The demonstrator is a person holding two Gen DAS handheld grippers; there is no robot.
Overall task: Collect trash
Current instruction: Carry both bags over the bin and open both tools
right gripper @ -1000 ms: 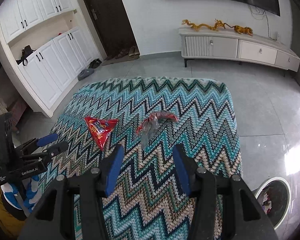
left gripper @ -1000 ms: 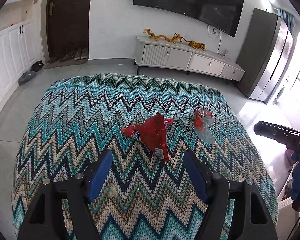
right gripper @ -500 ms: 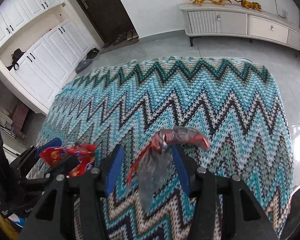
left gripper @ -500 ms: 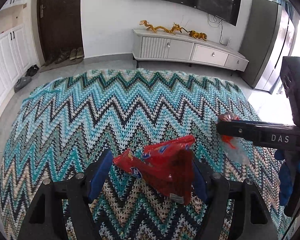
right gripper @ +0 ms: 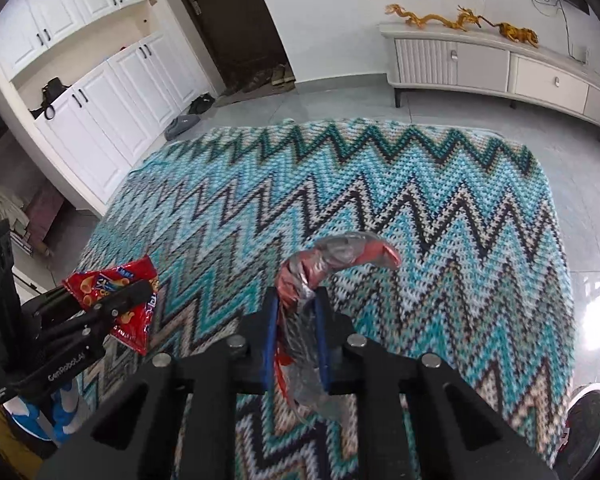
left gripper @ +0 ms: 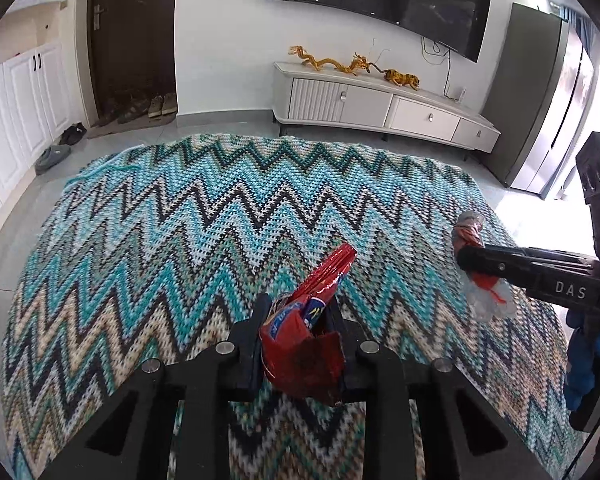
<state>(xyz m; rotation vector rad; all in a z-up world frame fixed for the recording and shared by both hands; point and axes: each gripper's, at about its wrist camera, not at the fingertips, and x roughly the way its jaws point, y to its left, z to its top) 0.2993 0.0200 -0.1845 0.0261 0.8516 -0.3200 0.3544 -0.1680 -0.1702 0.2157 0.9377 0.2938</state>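
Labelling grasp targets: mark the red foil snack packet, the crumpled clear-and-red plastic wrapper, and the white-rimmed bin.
red foil snack packet (left gripper: 300, 356), left wrist view, crumpled lower body
crumpled clear-and-red plastic wrapper (right gripper: 340, 250), right wrist view, curled top
white-rimmed bin (right gripper: 580, 396), right wrist view, rim

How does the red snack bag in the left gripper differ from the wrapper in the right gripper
The red snack bag is opaque, glossy red with printed graphics; the clear wrapper is see-through plastic streaked with red. The snack bag is broad and creased flat, while the clear wrapper is twisted into a thin curved strip. The left gripper pinches the bag; the right gripper pinches the wrapper. Both jaws have just been closing, and both pieces sit over the zigzag blanket.
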